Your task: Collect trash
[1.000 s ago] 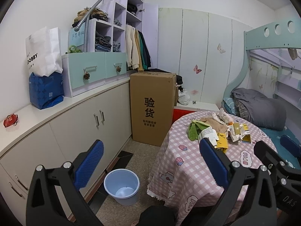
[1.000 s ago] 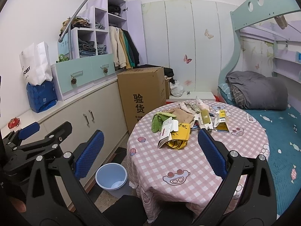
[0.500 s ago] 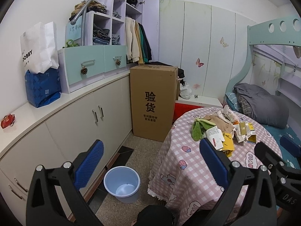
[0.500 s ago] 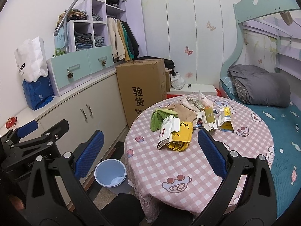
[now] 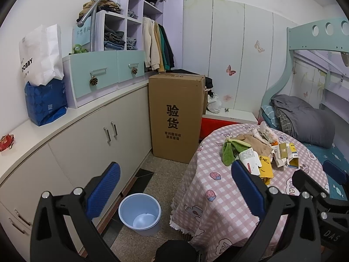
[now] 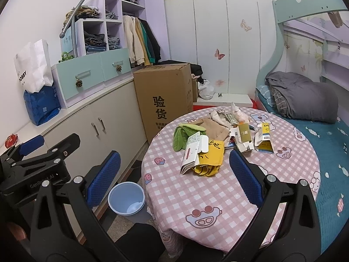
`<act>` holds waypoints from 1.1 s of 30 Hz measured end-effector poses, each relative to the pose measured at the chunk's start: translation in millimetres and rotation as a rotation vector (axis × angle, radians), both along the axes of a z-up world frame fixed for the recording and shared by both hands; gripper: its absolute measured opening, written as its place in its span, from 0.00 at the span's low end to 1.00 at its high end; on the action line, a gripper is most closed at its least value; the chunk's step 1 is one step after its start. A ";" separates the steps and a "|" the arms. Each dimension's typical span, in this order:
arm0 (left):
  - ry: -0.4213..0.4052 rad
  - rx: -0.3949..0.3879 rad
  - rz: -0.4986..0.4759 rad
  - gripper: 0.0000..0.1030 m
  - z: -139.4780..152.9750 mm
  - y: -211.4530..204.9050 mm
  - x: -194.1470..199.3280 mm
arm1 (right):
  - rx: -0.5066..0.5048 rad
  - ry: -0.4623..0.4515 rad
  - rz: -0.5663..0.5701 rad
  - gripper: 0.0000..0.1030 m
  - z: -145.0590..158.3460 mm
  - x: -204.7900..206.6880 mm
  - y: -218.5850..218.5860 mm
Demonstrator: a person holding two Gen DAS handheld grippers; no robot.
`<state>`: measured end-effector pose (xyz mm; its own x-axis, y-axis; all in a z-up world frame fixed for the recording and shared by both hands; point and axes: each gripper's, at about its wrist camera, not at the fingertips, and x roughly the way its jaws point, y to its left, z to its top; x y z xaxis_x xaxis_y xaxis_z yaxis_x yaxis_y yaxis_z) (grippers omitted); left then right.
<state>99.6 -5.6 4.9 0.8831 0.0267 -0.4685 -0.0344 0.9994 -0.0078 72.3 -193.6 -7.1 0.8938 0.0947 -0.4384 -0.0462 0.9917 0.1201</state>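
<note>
Both tongs stand wide and empty. The right tongs (image 6: 174,174) hover over the near part of the round tabletop (image 6: 218,187); the left tongs (image 5: 174,187) hang over the floor beside it, above the bin (image 5: 140,212).

The trash (image 6: 220,137) lies in a loose heap on the far half of the tabletop: a yellow bag (image 6: 210,159) with a white carton (image 6: 193,150) on top of it, a green cloth (image 6: 182,135) just beside them, brown paper (image 6: 212,127) behind, and small boxes (image 6: 255,137) to the right. None of it is gripped yet, so the step in hand looks like the first reach.

To do it well, I would take the nearest piece first, the carton or the bag, since the right tongs point almost at them. The carton overlaps the bag, so a pinch on the bag's edge may drag the carton along; a grip on the carton's free end seems cleaner. The bag is thin and probably limp, so it calls for a low, flat approach. The bin sits on the floor left of the tabletop, near the cabinet (image 5: 87,152), so the left tongs are better placed for the drop.

The right view shows the whole heap laid out and the left tongs off at its left edge. The left view shows the bin's inside, which looks nearly empty, while its own right pad hides part of the carton and bag.
</note>
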 end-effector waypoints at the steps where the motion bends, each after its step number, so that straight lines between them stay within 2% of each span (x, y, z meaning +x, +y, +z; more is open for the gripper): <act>1: 0.000 0.001 -0.001 0.96 -0.2 -1.0 0.7 | 0.002 0.003 -0.001 0.94 -0.8 1.2 -1.0; 33: 0.032 0.014 -0.001 0.96 -12.4 -6.7 18.1 | 0.015 0.039 -0.005 0.94 -10.2 16.1 -3.9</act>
<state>117.7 -12.3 -7.5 0.8675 0.0329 -0.4963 -0.0336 0.9994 0.0077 88.4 -197.5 -17.3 0.8764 0.0971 -0.4717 -0.0363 0.9900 0.1364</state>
